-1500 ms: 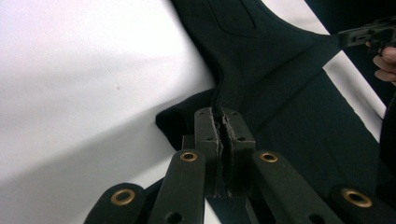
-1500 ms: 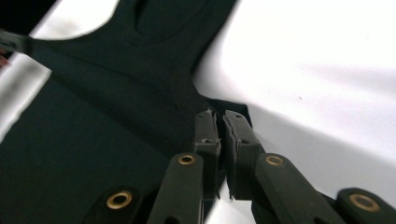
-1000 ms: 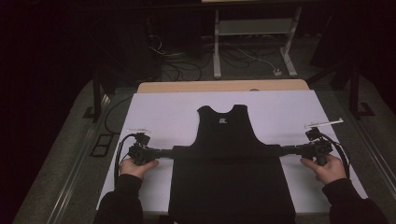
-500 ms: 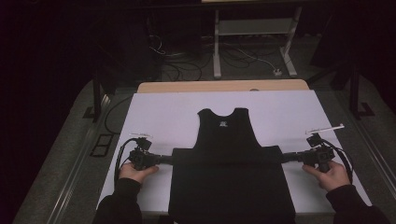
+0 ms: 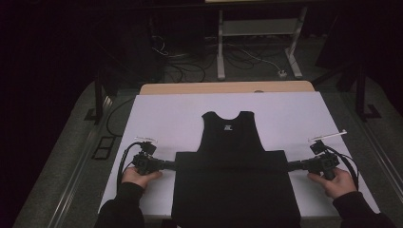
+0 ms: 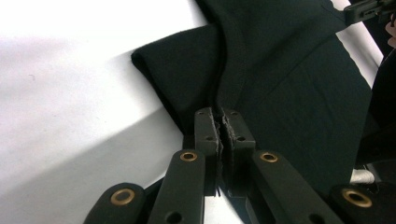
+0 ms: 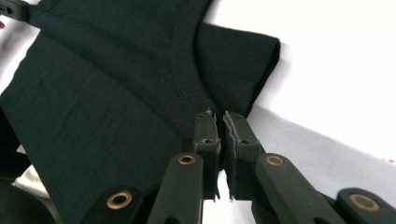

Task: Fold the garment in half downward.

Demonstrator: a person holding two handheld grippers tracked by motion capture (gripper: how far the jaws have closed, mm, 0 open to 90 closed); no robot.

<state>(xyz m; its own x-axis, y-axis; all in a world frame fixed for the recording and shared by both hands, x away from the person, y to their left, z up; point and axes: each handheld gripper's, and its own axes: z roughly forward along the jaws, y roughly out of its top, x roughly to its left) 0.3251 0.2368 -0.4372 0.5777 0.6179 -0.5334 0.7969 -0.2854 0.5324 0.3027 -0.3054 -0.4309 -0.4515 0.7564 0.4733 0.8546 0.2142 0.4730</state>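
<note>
A black T-shirt [image 5: 232, 190] lies on the white table cover [image 5: 180, 114], its neck and label pointing away and its lower part hanging over the near edge. My left gripper [image 5: 173, 165] is shut on the shirt's left edge at the sleeve seam. The left gripper view shows the jaws [image 6: 220, 114] pinching the black cloth [image 6: 289, 84] beside the short sleeve. My right gripper [image 5: 289, 165] is shut on the opposite edge. In the right gripper view it [image 7: 219, 115] clamps the seam of the cloth [image 7: 102, 93]. A hand holds each gripper.
A strip of bare wooden tabletop [image 5: 228, 88] shows behind the white cover. Beyond it on the dark floor are cables [image 5: 190, 66] and a white desk frame [image 5: 221, 47]. White cover lies bare on both sides of the shirt.
Both grippers and the shirt edges they hold have shifted slightly toward the near edge of the table. Both jaws stay shut.
</note>
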